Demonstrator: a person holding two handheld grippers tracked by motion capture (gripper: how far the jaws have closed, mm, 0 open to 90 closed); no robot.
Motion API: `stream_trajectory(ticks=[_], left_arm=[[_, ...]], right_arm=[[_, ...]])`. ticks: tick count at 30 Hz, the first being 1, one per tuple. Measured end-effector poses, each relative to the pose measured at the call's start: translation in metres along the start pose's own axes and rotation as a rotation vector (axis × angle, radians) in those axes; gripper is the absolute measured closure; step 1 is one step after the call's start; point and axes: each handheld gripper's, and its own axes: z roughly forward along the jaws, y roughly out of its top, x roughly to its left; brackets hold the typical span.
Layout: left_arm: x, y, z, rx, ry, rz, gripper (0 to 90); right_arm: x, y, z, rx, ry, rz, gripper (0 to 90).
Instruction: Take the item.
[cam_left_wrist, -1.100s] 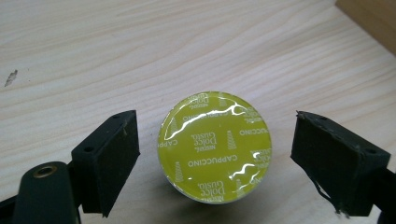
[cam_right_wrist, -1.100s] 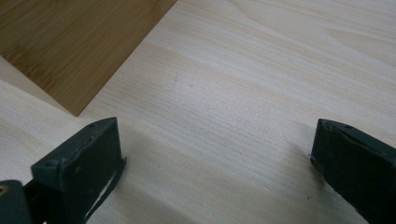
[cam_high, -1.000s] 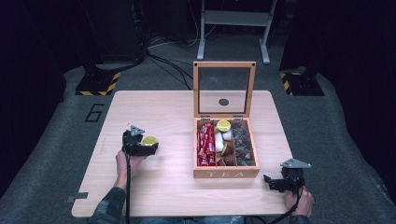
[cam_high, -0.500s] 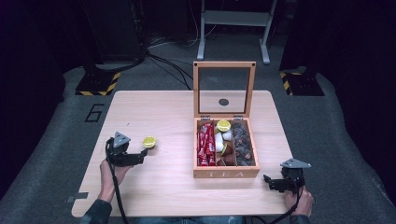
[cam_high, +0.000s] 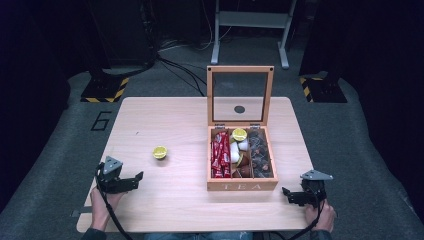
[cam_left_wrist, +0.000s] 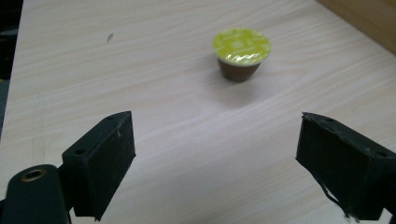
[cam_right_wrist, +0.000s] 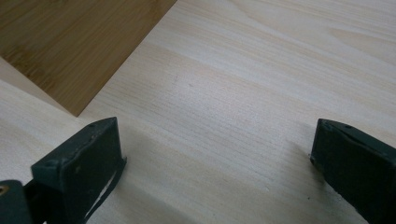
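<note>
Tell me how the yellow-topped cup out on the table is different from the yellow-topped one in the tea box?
The lone capsule stands by itself on the bare table, upright; the capsule in the box sits in the wooden tea box, packed among other pods and looking tipped. The lone capsule lies ahead of the open left tool, untouched; the boxed one is far from both tools. Both have yellow foil lids.

From the high view I can't sort out the small items in the tea box (cam_high: 242, 186)'s right-hand compartments; too small and dark. The lettering on its front is barely legible. In the left gripper view the box (cam_left_wrist: 369, 18) is cut off at the top right corner, and the print on the capsule (cam_left_wrist: 241, 53)'s yellow lid is blurred. In the right gripper view the box (cam_right_wrist: 70, 42) is cropped by the top left edge.
</note>
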Motion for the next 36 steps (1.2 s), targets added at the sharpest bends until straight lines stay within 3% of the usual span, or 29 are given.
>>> stream_trajectory(ticks=[8, 10, 15, 26, 36], left_arm=[[0.012, -0.033, 0.000, 0.063, 0.030, -0.035, 10.9], [0.015, -0.043, 0.001, 0.095, 0.052, -0.019, 10.7], [0.019, -0.053, 0.004, 0.099, 0.052, -0.039, 10.4], [0.021, -0.056, 0.008, 0.090, 0.053, -0.061, 9.8], [0.022, -0.054, 0.010, 0.093, 0.050, -0.057, 9.7]], right_arm=[[0.000, 0.000, 0.000, 0.000, 0.000, 0.001, 1.1], [0.000, 0.000, 0.000, 0.000, 0.000, 0.000, 1.0], [0.000, 0.000, 0.000, 0.000, 0.000, 0.000, 1.1], [0.000, 0.000, 0.000, 0.000, 0.000, 0.000, 1.0], [0.000, 0.000, 0.000, 0.000, 0.000, 0.000, 1.0]])
